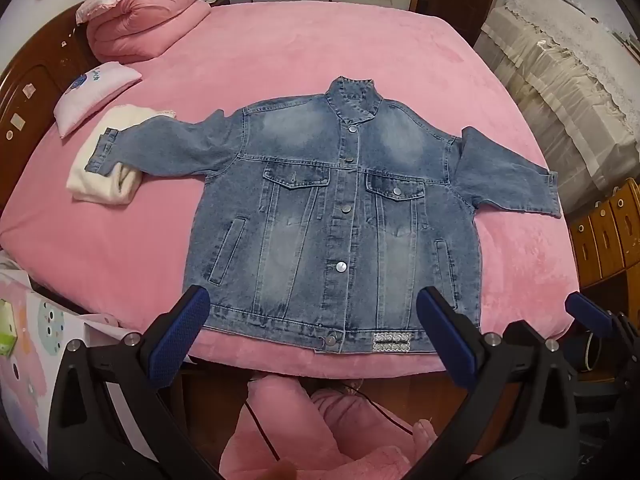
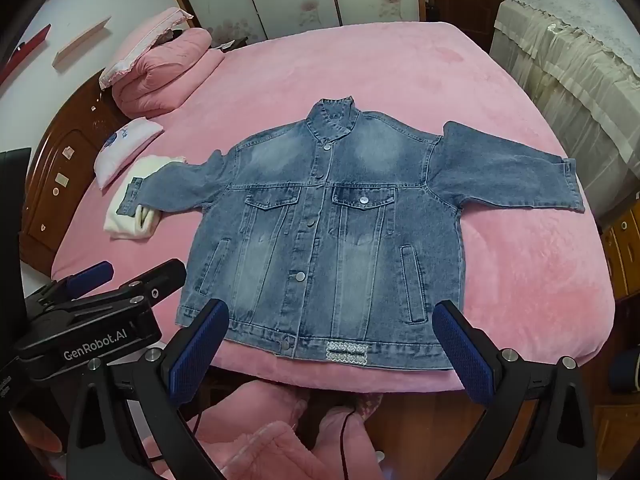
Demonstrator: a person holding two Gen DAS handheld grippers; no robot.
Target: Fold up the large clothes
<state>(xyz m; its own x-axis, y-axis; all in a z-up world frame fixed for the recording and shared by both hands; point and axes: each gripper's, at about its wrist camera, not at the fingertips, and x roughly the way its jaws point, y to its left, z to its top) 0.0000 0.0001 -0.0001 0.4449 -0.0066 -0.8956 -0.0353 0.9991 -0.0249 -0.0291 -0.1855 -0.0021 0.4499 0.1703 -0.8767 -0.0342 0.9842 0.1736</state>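
A blue denim jacket (image 1: 336, 216) lies flat and buttoned, front side up, on the pink bed (image 1: 280, 60), collar far, hem at the near edge, both sleeves spread out. It also shows in the right wrist view (image 2: 320, 232). My left gripper (image 1: 312, 328) is open and empty, held above the hem near the bed's front edge. My right gripper (image 2: 330, 340) is open and empty, also above the hem. The left gripper shows in the right wrist view (image 2: 124, 276) at the left; a right gripper fingertip (image 1: 588, 314) shows in the left wrist view.
A folded white garment (image 1: 104, 168) lies under the left sleeve's cuff. A small pink pillow (image 1: 92, 96) and a folded pink quilt (image 1: 148, 20) sit at the far left by the wooden headboard (image 1: 24, 92). Covered furniture (image 1: 560, 92) stands right of the bed.
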